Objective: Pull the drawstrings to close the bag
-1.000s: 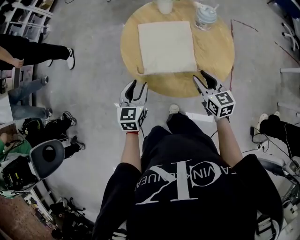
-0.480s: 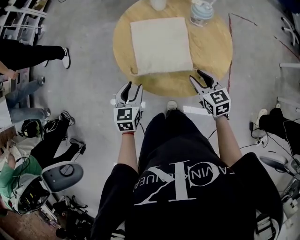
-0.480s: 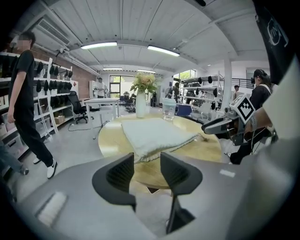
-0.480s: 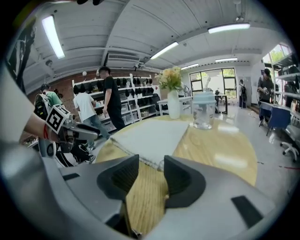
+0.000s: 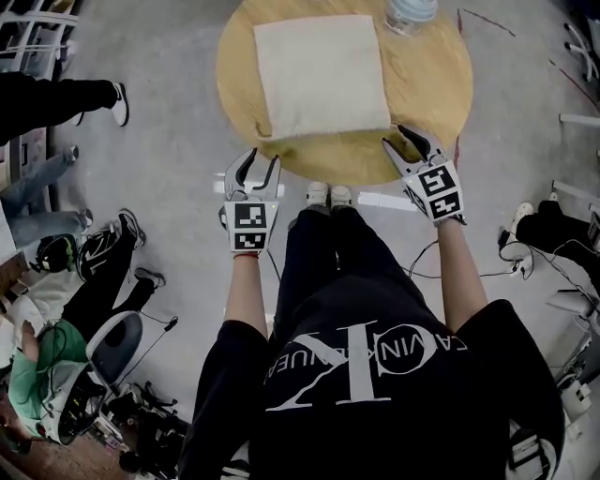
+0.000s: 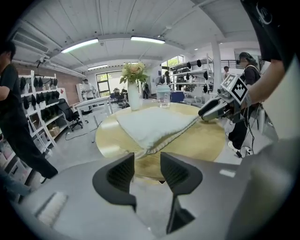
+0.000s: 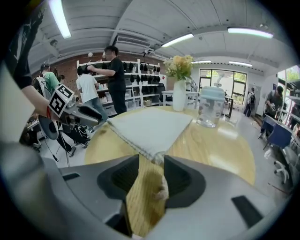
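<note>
A flat cream drawstring bag lies on the round wooden table. My left gripper hovers open at the table's near edge, just short of the bag's near left corner; nothing is between its jaws. Over the table by the bag's near right corner, my right gripper is open. In the right gripper view, a short drawstring end trails from that corner into the gap between the jaws, which are not closed on it.
A lidded clear jar and a white vase of flowers stand at the table's far side. People, a chair and bags crowd the floor at left. Cables lie at right.
Both grippers have moved forward to the bag's near corners. The right one now reaches over the table edge, and the left one has come up to that edge.
</note>
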The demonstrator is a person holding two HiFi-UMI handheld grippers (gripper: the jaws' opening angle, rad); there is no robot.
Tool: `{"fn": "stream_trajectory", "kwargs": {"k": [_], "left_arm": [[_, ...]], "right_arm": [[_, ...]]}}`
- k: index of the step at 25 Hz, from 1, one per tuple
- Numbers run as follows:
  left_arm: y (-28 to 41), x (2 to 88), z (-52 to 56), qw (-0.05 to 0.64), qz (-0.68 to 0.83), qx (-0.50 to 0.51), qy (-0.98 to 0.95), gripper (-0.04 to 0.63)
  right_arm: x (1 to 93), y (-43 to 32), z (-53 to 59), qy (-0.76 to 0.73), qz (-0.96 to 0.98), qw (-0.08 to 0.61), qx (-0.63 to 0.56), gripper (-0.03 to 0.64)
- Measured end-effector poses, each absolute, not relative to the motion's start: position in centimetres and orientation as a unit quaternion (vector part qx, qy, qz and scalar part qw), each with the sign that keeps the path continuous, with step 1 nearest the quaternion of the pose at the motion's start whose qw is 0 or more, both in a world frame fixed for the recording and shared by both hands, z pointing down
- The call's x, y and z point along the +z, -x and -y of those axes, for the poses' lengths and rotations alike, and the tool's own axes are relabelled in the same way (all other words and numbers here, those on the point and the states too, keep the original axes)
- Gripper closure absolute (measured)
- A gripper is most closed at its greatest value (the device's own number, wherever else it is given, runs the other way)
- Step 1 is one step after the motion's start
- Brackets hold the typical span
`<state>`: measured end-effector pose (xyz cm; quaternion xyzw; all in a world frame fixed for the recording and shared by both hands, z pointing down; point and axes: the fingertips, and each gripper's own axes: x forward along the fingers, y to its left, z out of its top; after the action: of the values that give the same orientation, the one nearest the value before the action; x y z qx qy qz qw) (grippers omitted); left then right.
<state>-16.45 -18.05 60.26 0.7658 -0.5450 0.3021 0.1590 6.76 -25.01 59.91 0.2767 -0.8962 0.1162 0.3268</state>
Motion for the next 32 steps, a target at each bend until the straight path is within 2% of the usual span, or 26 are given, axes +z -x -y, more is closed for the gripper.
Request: {"fn": "stream_trajectory", "kwargs": {"k": [7,12,15,18,22,28,32], "left_arm": [[16.9,61.8,19.0,0.148,0.523,0.333,-0.770,0.418],[17.5,62.3,19.2,0.095,0.470,0.398,-0.782,0.419],[17.1,62.4,19.6,0.085,0.433,0.413,-0.796,0.419],[16.8,62.8,20.1,0.082,0.410,0.425,-0.803,0.418],[16.8,63.0,20.4,0.073,0.377,0.441,-0.811,0.419],[15.2,63.5,20.6,0.026,0.293,0.486,-0.823,0.419],[15.3,63.8,20.7,0.052,0.266,0.503,-0.821,0.424]], "right_arm": [[61.1,-8.0,25.8,-0.292,0.880,0.356,0.115,0.484],[61.9,-7.9,26.4,-0.255,0.872,0.409,0.084,0.485],[62.5,-7.7,26.6,-0.218,0.872,0.428,0.089,0.485],[62.7,-7.8,26.7,-0.204,0.873,0.425,0.124,0.493],[62.8,-7.2,25.9,-0.201,0.876,0.419,0.127,0.579],[62.8,-7.6,26.0,-0.227,0.878,0.399,0.134,0.583],[62.6,-7.5,26.2,-0.233,0.880,0.391,0.134,0.583]]}}
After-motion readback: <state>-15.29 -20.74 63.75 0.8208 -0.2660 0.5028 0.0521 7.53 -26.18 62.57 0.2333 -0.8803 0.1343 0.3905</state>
